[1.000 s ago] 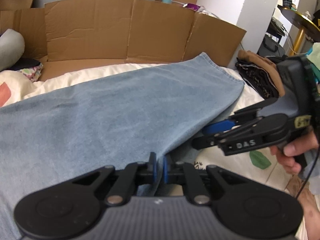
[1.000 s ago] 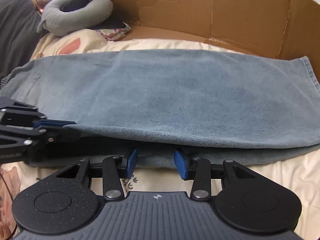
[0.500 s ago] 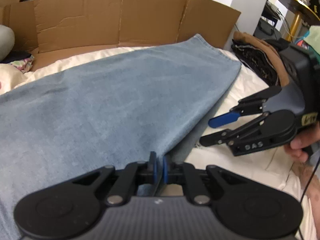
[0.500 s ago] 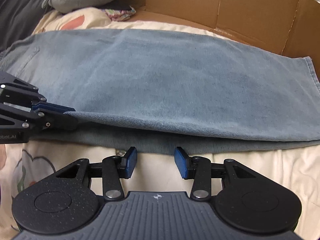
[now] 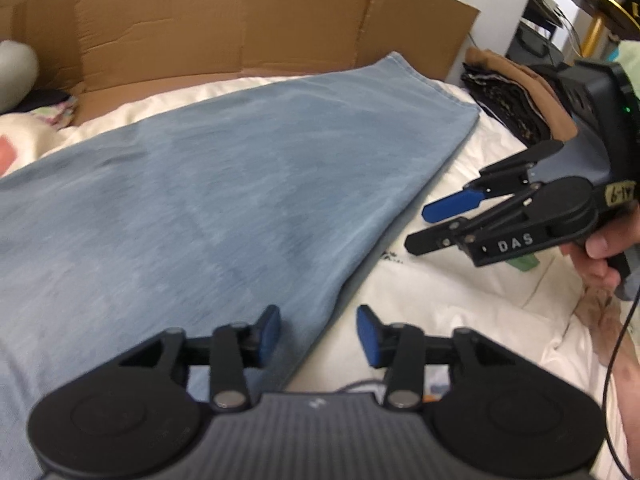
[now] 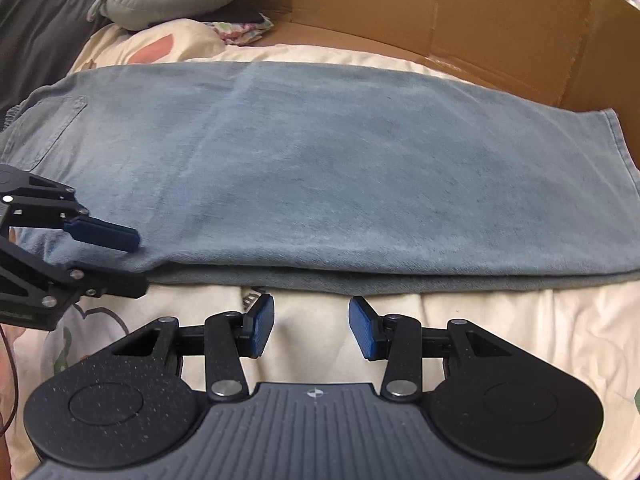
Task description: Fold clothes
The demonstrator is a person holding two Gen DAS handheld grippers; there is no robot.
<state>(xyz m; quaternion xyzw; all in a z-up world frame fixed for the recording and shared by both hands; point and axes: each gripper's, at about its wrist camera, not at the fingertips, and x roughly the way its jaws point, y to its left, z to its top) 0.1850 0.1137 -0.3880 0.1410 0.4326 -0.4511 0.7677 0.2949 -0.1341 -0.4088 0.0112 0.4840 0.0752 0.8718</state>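
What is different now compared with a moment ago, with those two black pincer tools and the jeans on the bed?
The left gripper has let go of the edge of the folded light-blue denim jeans; its jaws are opening, with the hem lying loose between them. The right gripper stayed open over the cream bedsheet, and the jeans stayed folded.

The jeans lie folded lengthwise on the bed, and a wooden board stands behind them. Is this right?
One thing is wrong: behind the jeans stands brown cardboard, not a wooden board. The right wrist view shows its creases. The jeans do lie folded lengthwise on the bed.
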